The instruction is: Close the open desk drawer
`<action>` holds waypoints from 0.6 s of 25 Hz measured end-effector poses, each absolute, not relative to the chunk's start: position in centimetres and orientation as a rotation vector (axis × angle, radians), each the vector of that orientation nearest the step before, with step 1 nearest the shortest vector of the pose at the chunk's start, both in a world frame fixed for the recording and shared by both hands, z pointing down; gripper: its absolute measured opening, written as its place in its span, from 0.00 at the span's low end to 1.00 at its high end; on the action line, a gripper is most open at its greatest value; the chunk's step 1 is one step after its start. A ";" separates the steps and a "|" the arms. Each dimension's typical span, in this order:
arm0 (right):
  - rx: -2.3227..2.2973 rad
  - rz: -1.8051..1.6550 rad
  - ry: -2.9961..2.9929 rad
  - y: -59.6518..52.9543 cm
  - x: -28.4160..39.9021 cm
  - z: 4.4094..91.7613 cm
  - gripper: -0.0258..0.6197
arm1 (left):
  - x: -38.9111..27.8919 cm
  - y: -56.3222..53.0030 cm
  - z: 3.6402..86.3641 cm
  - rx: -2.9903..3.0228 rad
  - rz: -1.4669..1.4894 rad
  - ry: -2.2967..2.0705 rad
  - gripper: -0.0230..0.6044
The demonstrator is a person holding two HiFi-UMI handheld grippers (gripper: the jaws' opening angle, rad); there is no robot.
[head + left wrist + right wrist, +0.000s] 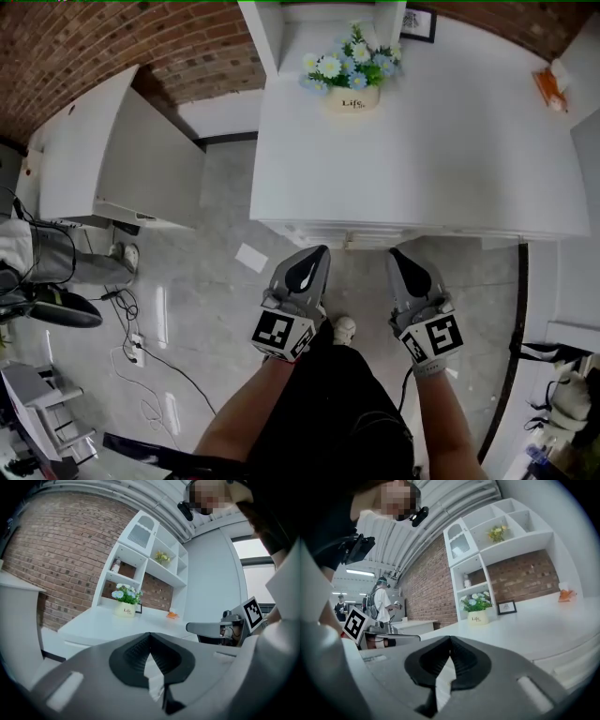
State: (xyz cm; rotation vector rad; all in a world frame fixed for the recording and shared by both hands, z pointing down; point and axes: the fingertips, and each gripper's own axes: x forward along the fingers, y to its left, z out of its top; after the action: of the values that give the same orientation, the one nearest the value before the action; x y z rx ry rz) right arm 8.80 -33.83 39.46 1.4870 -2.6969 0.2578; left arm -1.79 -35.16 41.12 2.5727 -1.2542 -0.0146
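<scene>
Left gripper (315, 253) and right gripper (401, 255) hold their fingers clenched on nothing, just short of the drawer (394, 235), whose long front runs crosswise ahead, facing them, under the white surface (422, 150).

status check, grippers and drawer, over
Both shut and empty: left gripper, right gripper, just short of desk. The drawer looks only slightly out. Nothing in between.

The only word I can read is "Life", in dark letters on the cream flower pot (353, 99) standing on my white bench (422, 169). The cubes on my left tongs (321, 252) and right tongs (395, 253) carry black-and-white square markers, without letters or numbers.
</scene>
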 end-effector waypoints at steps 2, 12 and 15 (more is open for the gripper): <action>1.516 0.248 -2.697 -33.5 9.1 37.6 0.04 | -1.9 -34.7 39.3 2.585 -0.026 -1.254 0.04; 1.548 0.249 -2.693 -30.4 9.7 30.7 0.04 | -3.0 -32.2 32.6 2.638 -0.064 -1.203 0.04; 1.548 0.246 -2.702 -29.7 9.7 28.8 0.04 | -3.5 -31.6 31.3 2.634 -0.050 -1.183 0.04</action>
State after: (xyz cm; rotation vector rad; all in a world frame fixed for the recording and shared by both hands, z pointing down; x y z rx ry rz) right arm 9.69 -29.68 28.75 1.5480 -2.7016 0.2456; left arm -3.45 -31.60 31.27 2.6343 -1.1832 -0.0500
